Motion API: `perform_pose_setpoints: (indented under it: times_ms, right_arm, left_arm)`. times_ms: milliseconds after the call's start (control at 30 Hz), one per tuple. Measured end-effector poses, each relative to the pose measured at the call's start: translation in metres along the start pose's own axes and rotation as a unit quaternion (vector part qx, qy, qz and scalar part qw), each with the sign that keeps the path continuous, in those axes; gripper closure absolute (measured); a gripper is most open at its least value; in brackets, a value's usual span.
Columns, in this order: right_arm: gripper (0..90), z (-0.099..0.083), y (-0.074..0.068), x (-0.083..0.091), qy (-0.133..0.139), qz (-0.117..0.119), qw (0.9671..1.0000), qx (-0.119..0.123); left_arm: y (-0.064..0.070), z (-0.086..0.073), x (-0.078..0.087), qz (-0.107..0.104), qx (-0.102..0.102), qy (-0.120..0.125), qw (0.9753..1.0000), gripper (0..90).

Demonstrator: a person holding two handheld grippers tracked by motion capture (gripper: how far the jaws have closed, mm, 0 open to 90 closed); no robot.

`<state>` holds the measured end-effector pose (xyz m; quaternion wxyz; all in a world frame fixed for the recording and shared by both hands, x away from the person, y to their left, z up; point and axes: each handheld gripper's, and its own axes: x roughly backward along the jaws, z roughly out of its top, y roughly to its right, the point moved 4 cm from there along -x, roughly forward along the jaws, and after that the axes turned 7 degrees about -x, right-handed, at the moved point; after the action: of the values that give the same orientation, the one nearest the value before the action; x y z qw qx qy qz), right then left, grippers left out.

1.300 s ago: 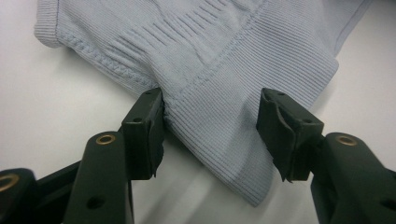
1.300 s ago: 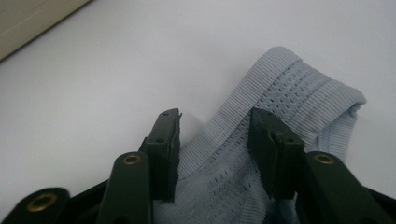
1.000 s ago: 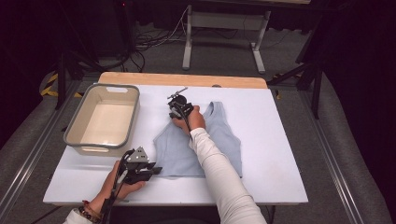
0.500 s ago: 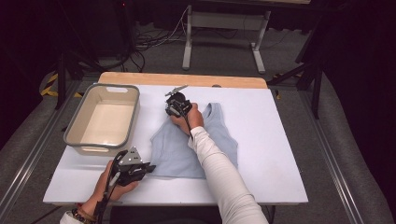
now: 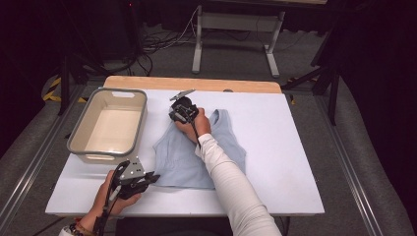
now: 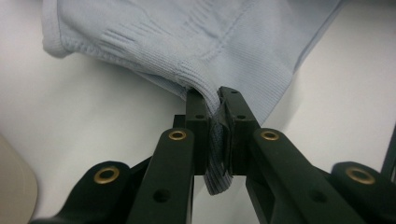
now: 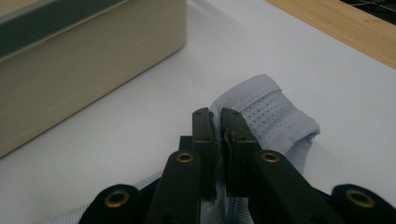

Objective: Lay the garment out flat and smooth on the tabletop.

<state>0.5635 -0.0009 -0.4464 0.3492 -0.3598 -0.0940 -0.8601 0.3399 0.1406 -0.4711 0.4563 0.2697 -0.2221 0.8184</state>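
A light blue sleeveless top lies spread on the white table. My left gripper is shut on its ribbed hem at the near left corner; in the left gripper view the hem is pinched between the jaws of the left gripper. My right gripper is shut on the far left shoulder strap. In the right gripper view the strap bunches up beside the closed right gripper. The person's white sleeve crosses over the top.
A beige tub with a grey rim stands at the table's left, close to the right gripper; its wall fills the upper left of the right gripper view. A wooden strip runs along the far table edge. Bare table lies right of the top.
My left gripper has slid left and slightly nearer, pulling the hem corner outward. My right gripper has edged left and a little farther with the strap.
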Motion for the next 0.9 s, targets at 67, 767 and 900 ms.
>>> perform_pose_setpoints:
  times_ms: [67,767,900]
  right_arm:
    - [85.1,0.000,-0.001,0.000,0.001,0.000,1.0000,0.005]
    - [85.1,0.013,-0.008,0.021,0.043,0.016,0.9985,0.030]
    - [85.7,0.014,-0.010,0.024,0.053,0.022,0.9980,0.026]
  left_arm:
    - [0.000,0.002,0.001,0.003,-0.004,0.004,1.0000,83.2]
    - [0.003,0.009,0.017,0.031,-0.023,0.010,0.9992,83.1]
    - [0.004,0.014,0.018,0.028,-0.022,0.031,0.9989,82.9]
